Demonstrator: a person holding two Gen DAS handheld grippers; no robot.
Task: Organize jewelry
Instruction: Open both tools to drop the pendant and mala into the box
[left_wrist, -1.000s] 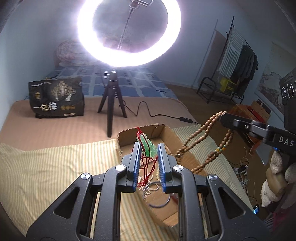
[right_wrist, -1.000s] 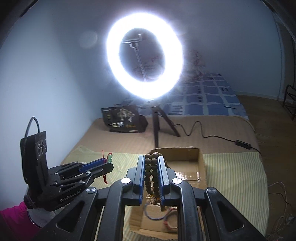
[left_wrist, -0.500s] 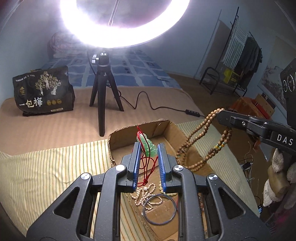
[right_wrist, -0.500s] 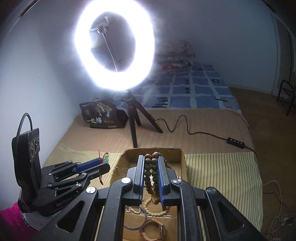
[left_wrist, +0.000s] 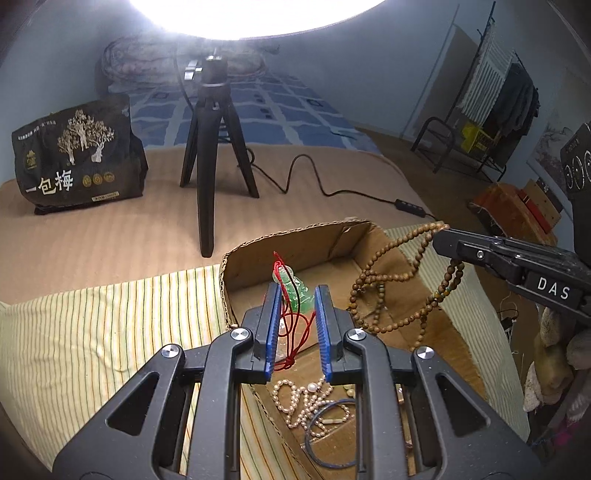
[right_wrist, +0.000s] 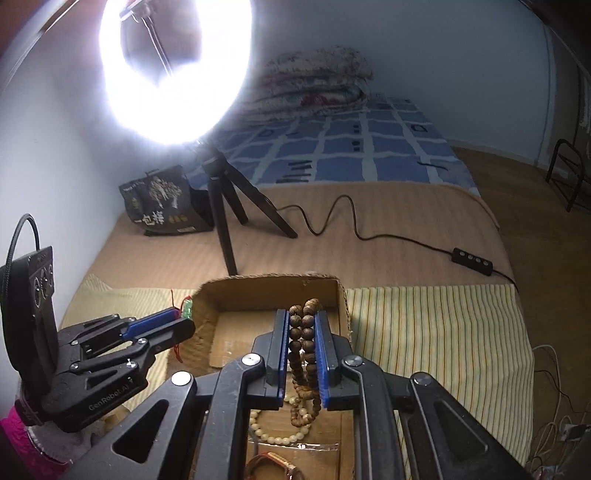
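While each hand-held gripper pinches its piece: green pendant (left_wrist: 297, 291) upright in left, wooden beads (right_wrist: 303, 350) hanging lengthwise in right.

green pendant (left_wrist: 300, 293), brown beads (right_wrist: 303, 345), striped cloth (left_wrist: 110, 325)

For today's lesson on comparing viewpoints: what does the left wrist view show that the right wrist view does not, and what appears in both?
Only the left wrist view shows the clothes rack and the blue bangle in the box.

Only the right wrist view shows the watch and the pink sleeve.

Both show the cardboard box, the tripod, the black bag, the green pendant in the left gripper and the wooden bead necklace in the right gripper.
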